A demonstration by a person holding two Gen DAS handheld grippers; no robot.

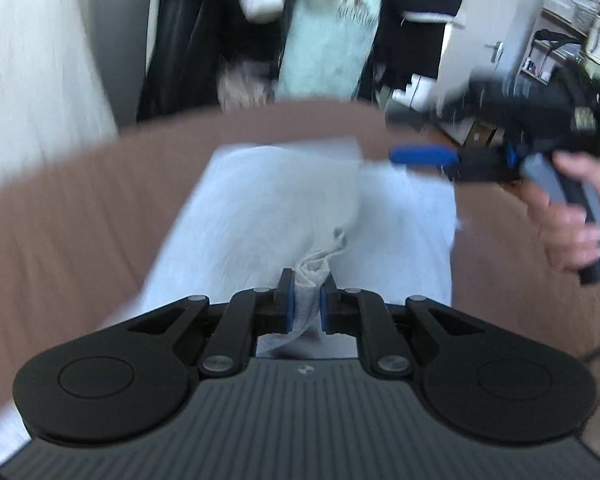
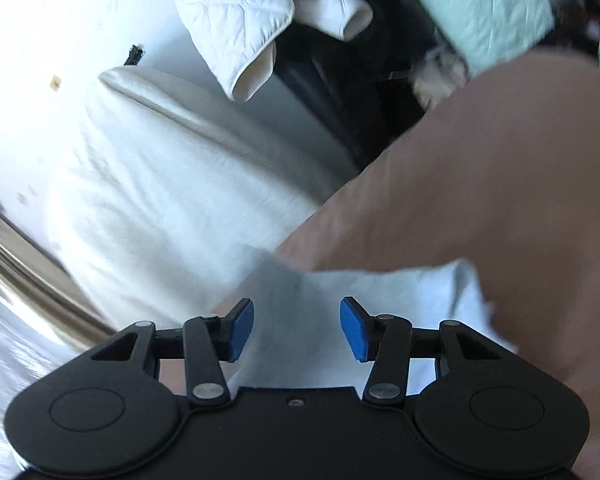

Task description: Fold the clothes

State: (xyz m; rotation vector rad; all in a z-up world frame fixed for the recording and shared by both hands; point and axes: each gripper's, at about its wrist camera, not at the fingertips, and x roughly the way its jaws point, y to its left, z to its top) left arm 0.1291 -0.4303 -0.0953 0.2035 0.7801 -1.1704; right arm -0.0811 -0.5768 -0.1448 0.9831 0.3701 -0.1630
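A pale blue-white garment (image 1: 284, 216) lies spread on a brown bed cover (image 1: 60, 232). My left gripper (image 1: 307, 300) is shut on a bunched fold of this garment at its near edge, and cloth fills the gap between the blue pads. In the left wrist view my right gripper (image 1: 424, 158) reaches in from the right, held by a hand (image 1: 572, 216), over the garment's far right corner. In the right wrist view my right gripper (image 2: 297, 328) stands open just above the garment (image 2: 340, 292), with nothing pinched between its blue pads.
White bedding (image 2: 160, 184) lies to the left of the brown cover (image 2: 500, 168). White, mint and dark clothes (image 1: 324, 40) hang behind the bed. A shelf with items (image 1: 560, 40) and a white door stand at the far right.
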